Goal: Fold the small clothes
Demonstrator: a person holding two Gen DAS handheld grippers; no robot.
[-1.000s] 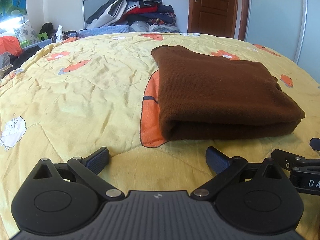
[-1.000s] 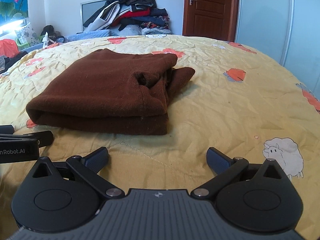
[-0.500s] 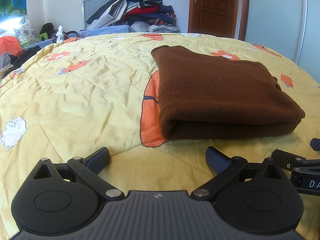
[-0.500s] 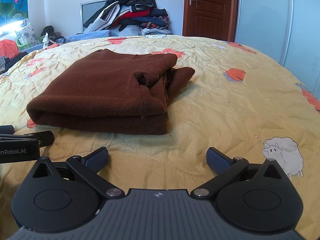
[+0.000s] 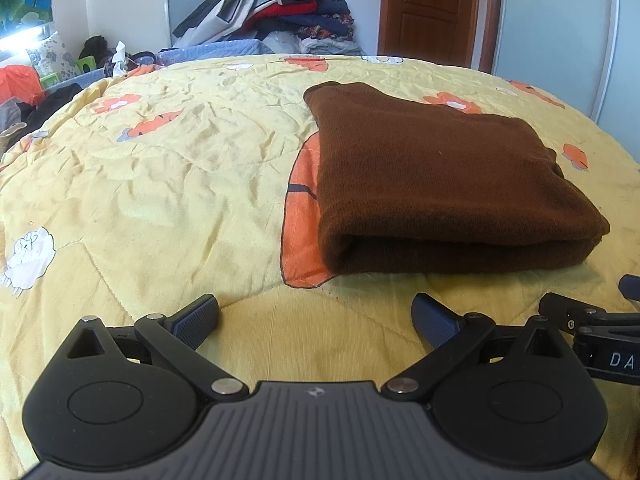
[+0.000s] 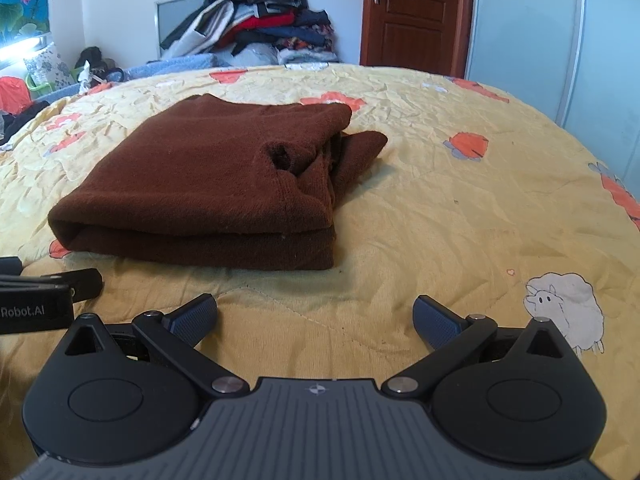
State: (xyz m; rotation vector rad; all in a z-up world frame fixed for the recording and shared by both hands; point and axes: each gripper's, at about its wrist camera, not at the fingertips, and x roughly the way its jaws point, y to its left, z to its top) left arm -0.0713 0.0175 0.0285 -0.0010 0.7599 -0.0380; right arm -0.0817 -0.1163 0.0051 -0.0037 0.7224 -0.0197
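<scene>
A brown knitted garment point(image 5: 440, 176) lies folded in a thick rectangle on the yellow bedspread point(image 5: 168, 184). It also shows in the right wrist view point(image 6: 216, 184), with loose folds and a sleeve end at its right side. My left gripper point(image 5: 316, 316) is open and empty, just in front of the garment's near edge, a little to its left. My right gripper point(image 6: 316, 316) is open and empty, in front of the garment's right corner. Each gripper's side shows in the other's view: the right gripper point(image 5: 592, 320) and the left gripper point(image 6: 44, 296).
A pile of mixed clothes point(image 5: 272, 12) is heaped at the far side of the bed, by the wall. A brown door point(image 5: 428, 8) and a sliding wardrobe panel point(image 5: 560, 28) stand behind. Clutter lies off the bed's left edge point(image 5: 24, 88).
</scene>
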